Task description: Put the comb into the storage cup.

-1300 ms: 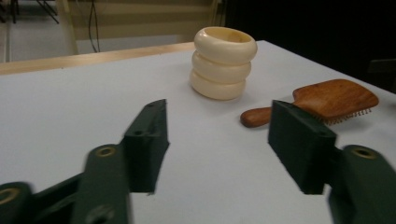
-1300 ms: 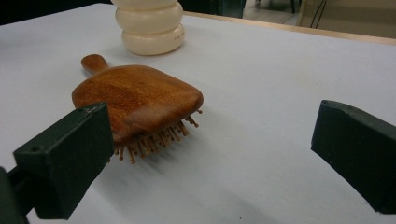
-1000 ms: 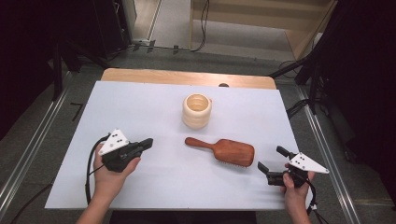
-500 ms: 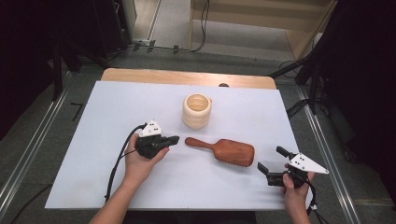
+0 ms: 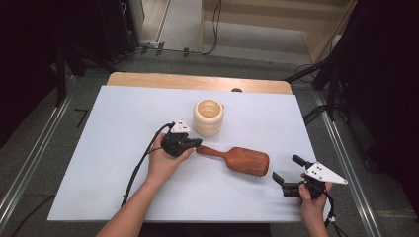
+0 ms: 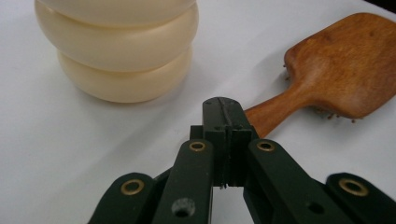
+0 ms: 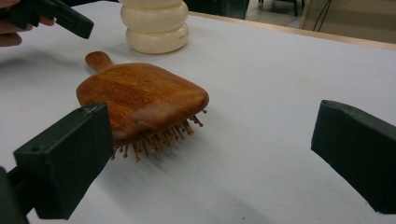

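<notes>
Your left hand: now at centre frame in the high view; a second ago it sat at lower left, well apart from the brush, and half a second ago about midway.
Left gripper: jaws clenched together with nothing between them, as in both earlier frames. The tip sits at the near end of the brush handle; in the left gripper view the closed tip overlaps that end, and whether they touch cannot be told.
Cable: trails from your left gripper down toward the lower left of the mat.
Cream ringed cup: upright, just above and right of your left gripper, in the same spot as before. Close at upper left in the left gripper view.
Wooden hairbrush: lies bristles down on the white mat, centre right of the frame, handle pointing toward the left; unchanged from the earlier frames.
Right gripper: lower right of the high view, in the same place as a second ago. Jaws released, standing wide; in the right gripper view the brush head lies beyond them, untouched.
</notes>
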Demonstrator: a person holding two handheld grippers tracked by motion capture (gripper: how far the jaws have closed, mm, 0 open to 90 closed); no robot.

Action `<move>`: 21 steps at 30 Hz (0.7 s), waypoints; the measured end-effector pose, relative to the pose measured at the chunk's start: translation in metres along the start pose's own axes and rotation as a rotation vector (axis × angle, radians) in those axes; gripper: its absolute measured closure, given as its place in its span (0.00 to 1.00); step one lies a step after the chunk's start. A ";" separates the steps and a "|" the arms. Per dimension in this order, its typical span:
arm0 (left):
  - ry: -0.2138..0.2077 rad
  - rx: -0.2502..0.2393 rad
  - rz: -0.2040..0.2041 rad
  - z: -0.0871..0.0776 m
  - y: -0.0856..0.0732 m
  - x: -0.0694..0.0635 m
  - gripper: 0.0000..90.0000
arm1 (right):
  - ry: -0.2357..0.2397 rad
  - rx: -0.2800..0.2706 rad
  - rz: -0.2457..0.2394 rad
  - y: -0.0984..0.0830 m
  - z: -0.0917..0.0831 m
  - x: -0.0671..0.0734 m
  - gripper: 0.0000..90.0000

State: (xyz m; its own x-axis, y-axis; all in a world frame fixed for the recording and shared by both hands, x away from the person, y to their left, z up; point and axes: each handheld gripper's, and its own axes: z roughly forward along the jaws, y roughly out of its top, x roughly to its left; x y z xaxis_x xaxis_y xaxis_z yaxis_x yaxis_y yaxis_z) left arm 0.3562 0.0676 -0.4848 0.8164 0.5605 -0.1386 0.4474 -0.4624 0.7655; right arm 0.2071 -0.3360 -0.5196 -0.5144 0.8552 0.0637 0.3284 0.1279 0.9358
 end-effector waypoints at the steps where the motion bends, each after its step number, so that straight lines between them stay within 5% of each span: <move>1: -0.001 0.003 0.001 0.002 0.000 0.001 1.00 | 0.001 0.001 -0.001 0.000 0.000 0.000 0.00; 21: -0.006 0.101 0.007 0.032 0.001 0.010 1.00 | -0.001 0.006 -0.003 0.000 0.000 0.000 0.00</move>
State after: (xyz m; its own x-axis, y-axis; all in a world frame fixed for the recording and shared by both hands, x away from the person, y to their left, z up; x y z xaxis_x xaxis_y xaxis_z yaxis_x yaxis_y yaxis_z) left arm 0.3767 0.0510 -0.5052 0.8219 0.5528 -0.1373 0.4756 -0.5333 0.6995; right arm 0.2071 -0.3355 -0.5197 -0.5152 0.8550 0.0603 0.3313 0.1338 0.9340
